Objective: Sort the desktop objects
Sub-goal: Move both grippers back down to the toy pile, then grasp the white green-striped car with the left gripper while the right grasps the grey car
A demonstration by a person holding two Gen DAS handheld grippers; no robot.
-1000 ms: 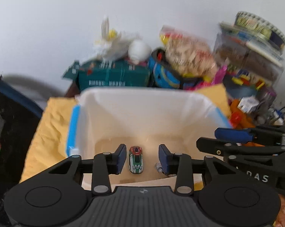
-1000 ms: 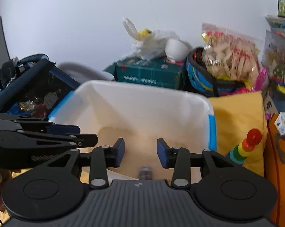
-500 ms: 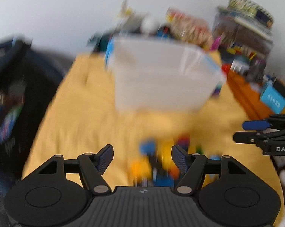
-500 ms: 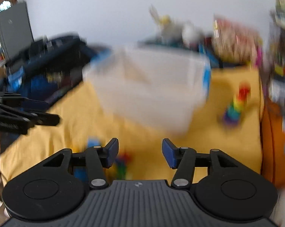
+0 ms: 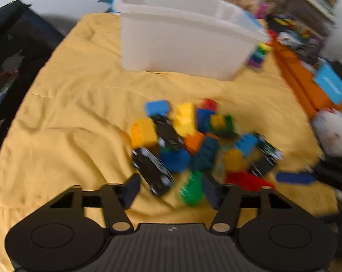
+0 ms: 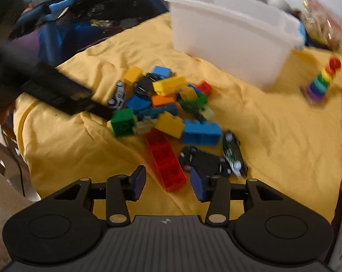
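A pile of coloured building bricks (image 5: 189, 133) and toy cars lies on the yellow cloth (image 5: 80, 104); it also shows in the right wrist view (image 6: 168, 104). A white plastic bin (image 5: 184, 43) stands behind the pile, also seen from the right wrist (image 6: 232, 40). My left gripper (image 5: 171, 190) is open and empty, just short of a black toy car (image 5: 152, 172) and a green brick (image 5: 193, 188). My right gripper (image 6: 168, 183) is open and empty, over a red translucent brick (image 6: 166, 158), with a black car (image 6: 204, 161) and a green car (image 6: 233, 154) beside it.
A rainbow ring stacker (image 6: 321, 81) stands right of the bin. A dark mesh basket (image 6: 84, 25) sits at the left edge. An orange box (image 5: 300, 83) and clutter line the right side. The left gripper's body (image 6: 57, 90) crosses the right wrist view.
Both grippers pulled back from above the bin and came down low toward the brick pile. The left jaws opened wider. The bin now stands behind the pile.
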